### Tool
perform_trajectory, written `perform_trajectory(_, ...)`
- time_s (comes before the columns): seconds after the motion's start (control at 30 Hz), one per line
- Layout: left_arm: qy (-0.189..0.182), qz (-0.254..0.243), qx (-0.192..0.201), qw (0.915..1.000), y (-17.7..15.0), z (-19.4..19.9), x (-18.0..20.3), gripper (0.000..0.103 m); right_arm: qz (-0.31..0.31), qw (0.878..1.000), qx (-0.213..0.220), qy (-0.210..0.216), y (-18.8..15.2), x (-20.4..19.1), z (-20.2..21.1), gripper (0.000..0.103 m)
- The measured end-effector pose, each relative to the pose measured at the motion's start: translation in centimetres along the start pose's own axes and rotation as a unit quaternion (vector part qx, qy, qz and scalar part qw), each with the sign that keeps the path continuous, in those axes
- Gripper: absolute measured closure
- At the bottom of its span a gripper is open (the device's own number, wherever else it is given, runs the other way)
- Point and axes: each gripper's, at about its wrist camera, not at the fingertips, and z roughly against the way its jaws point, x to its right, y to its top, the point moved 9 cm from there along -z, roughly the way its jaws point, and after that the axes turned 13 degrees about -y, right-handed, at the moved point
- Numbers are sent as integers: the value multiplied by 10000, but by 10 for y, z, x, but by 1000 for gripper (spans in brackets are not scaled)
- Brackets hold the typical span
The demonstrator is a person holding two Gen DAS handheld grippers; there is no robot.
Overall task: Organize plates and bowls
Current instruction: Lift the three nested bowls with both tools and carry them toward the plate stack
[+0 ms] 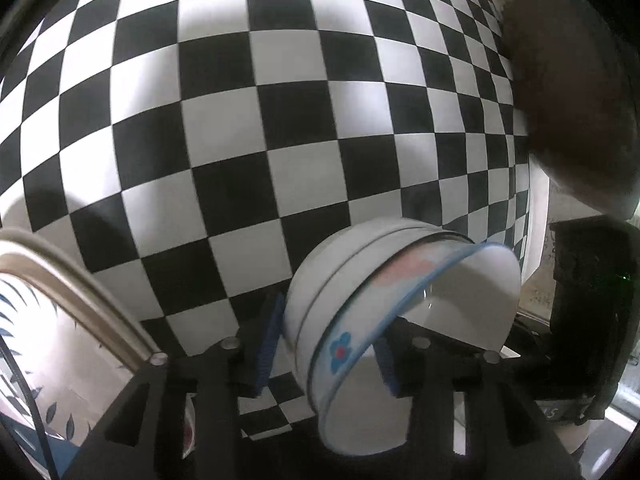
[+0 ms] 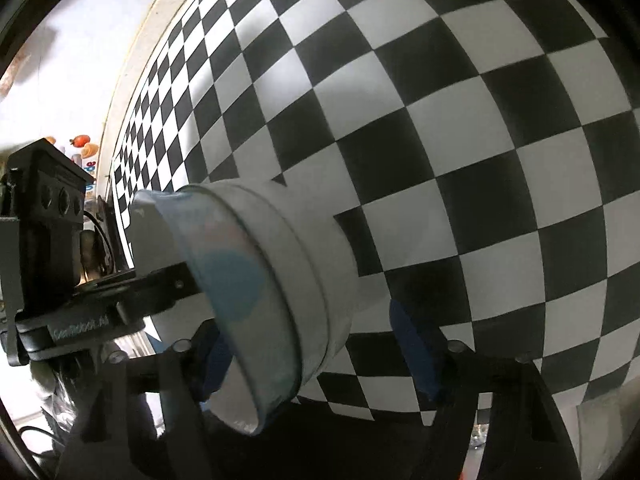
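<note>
A bowl (image 1: 352, 320) is clamped at its rim by the left gripper (image 1: 326, 344), tilted above the checkered cloth (image 1: 240, 120). A plate (image 1: 60, 320) is seen at far left. The right gripper (image 2: 320, 348) is spread wide around the bowl (image 2: 280, 280); contact cannot be told.

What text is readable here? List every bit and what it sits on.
"GenRobot.AI" (slightly blurred): black mount plate, right wrist view.
Lettering on black strap, left wrist view: too blurred to read.
On the stacked bowls: flower motif, no text.
</note>
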Motion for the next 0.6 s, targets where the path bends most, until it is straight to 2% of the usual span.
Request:
perform_trajectory(0.03,-23,-30,-9,10000,1,-1,0,59,-22,10000,-2,12,1,0,-1,29)
perform_trajectory(0.13,-138,-86,31,9999,2,-2,0,59,-100,9997,-115,170,1,2,-12,47)
perform_trajectory(0.17,-187,-69,72,9998,2,-2,0,59,-189,9990,-173,378,0,0,-15,48)
perform_trajectory(0.47,-246,-305,413,9984,-2,5,0,61,90,9996,94,250,-5,-8,-21,49)
perform_trajectory(0.6,-247,-346,518,9978,-1,10,3,61,239,9993,200,206,-2,-25,-13,50)
